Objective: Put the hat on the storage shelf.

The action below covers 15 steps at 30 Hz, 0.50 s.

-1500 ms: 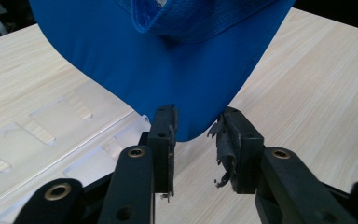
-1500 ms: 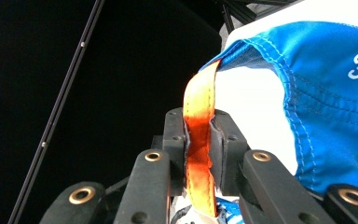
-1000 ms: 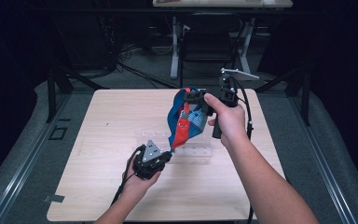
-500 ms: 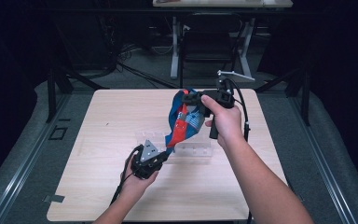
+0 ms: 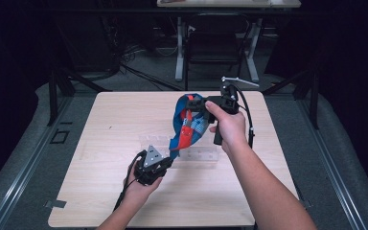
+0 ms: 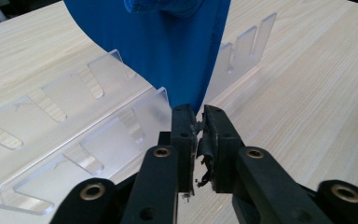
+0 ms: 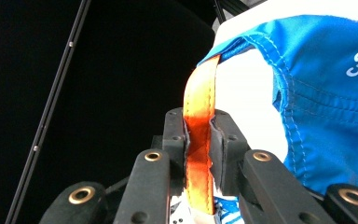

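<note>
1. The table (image 5: 100,191) lies pale under my high view, a person's forearms coming in from its near edge.
2. The bag (image 5: 186,125), blue with white print, hangs stretched in the air above the table's middle. Its long axis runs on a slant, its high end up and away at the right gripper and its low end pointing down toward the left gripper near the front.
3. The rack (image 5: 199,154), clear plastic with slots, lies flat on the table just below the bag; in the left gripper view it (image 6: 74,126) sits just beyond the jaws.
4. My right gripper (image 5: 206,103), held high, is clenched on the bag's orange strap (image 7: 199,135).
5. My left gripper (image 5: 168,159), low over the table, is clenched on the bag's lower blue tip (image 6: 177,51).
</note>
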Each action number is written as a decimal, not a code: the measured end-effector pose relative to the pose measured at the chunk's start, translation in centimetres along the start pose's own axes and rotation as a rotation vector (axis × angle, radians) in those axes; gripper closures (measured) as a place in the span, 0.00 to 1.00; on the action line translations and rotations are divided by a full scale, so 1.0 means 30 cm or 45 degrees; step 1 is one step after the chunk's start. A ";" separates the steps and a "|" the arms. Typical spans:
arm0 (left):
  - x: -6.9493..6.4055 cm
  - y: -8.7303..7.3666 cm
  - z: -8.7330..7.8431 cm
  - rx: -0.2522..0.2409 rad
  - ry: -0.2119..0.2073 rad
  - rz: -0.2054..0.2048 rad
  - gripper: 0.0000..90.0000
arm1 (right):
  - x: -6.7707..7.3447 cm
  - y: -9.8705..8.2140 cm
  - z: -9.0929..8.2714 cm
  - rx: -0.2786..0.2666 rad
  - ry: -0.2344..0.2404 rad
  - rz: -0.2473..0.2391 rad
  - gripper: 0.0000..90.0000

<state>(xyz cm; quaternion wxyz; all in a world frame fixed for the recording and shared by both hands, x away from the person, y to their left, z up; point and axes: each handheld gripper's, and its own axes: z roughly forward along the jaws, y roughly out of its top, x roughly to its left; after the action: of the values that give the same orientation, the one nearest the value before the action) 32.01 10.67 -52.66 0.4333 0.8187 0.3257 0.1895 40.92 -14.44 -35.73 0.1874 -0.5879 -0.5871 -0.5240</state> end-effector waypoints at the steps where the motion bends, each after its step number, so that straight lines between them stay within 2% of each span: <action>1: 0.002 -0.002 0.001 -0.002 -0.001 -0.005 0.94 | -0.001 0.000 0.005 0.000 -0.001 0.001 0.86; 10: 0.008 -0.024 0.004 0.012 -0.005 -0.017 0.93 | -0.002 -0.009 0.045 0.027 -0.011 -0.010 0.86; 15: 0.012 -0.033 -0.006 0.004 -0.010 -0.030 0.85 | -0.016 -0.020 0.069 0.043 -0.031 -0.004 0.86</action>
<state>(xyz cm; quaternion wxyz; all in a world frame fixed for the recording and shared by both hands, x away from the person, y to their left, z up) 31.79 11.43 -53.36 0.4355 0.8161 0.3340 0.1808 41.34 -12.80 -37.16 0.1893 -0.5900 -0.5992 -0.5070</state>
